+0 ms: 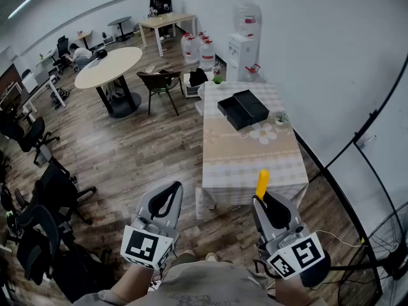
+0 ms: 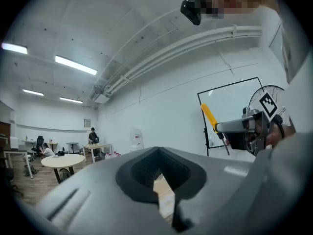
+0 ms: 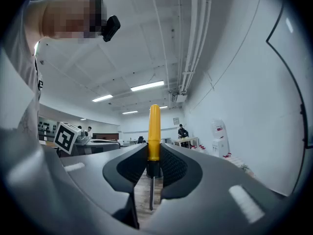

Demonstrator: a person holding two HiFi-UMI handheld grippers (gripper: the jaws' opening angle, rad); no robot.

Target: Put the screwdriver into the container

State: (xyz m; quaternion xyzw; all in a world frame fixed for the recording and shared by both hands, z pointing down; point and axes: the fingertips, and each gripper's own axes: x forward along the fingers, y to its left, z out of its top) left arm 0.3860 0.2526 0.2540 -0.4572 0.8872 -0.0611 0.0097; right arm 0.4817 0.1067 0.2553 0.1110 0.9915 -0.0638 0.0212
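A screwdriver with a yellow handle [image 1: 262, 185] sticks up out of my right gripper [image 1: 270, 210], which is shut on it low at the front right. In the right gripper view the yellow handle [image 3: 154, 132] rises between the jaws and the thin metal shaft [image 3: 151, 192] hangs below them. My left gripper [image 1: 164, 204] is held beside it at the front left, shut with nothing in it. The left gripper view shows the screwdriver [image 2: 209, 116] in the right gripper off to its right. The black container [image 1: 243, 108] lies open on the far end of the checked table [image 1: 248, 164].
A small potted plant [image 1: 279, 118] stands at the table's right edge near the container. A black stand's curved pole [image 1: 357, 139] and a fan [image 1: 394, 241] are on the right. Round table [image 1: 109, 67], chairs, water bottles and a dispenser [image 1: 243, 48] fill the room beyond.
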